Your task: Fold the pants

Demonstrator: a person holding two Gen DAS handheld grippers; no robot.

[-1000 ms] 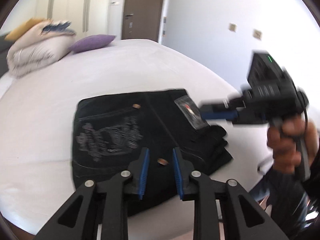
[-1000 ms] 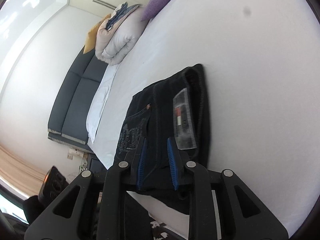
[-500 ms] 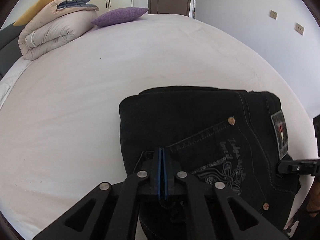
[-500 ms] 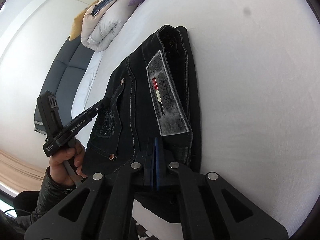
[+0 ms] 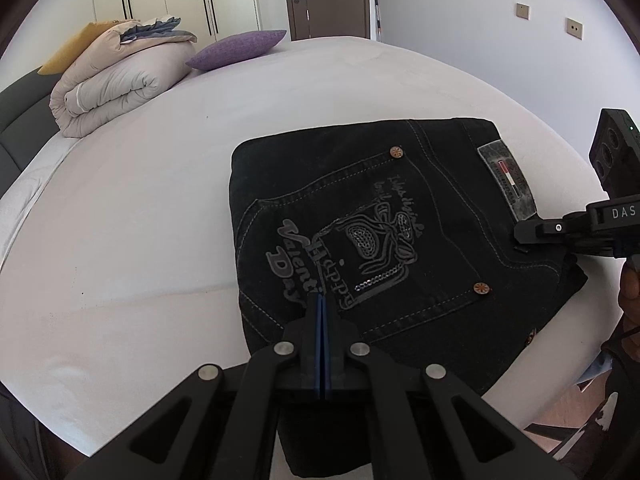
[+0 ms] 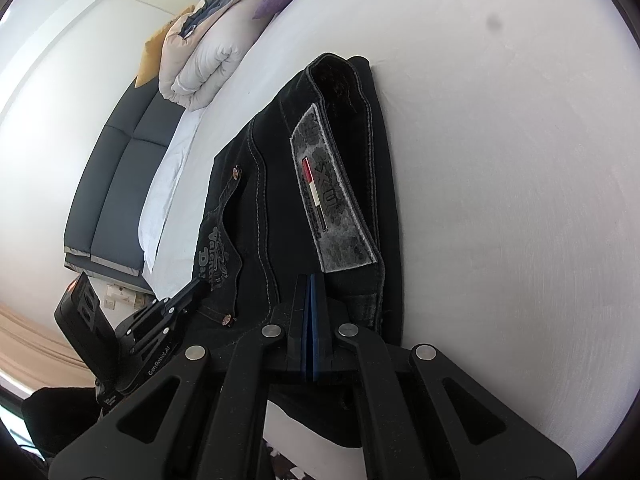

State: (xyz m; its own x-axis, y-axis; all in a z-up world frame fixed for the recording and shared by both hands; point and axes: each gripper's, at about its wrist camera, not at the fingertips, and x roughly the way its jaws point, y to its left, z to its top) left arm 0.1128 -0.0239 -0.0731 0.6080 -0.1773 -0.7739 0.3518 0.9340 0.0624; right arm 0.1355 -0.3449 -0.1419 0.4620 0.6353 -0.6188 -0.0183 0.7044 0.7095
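On bed, folded pants unmoved; L gripper & R gripper fingers stay closed, empty.

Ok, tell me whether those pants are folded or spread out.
Folded: the black pants lie as a compact, layered rectangle on the bed, back pocket up.

My left wrist camera is looking close down my left gripper across the pants; my right camera is sharing them from the waistband side.
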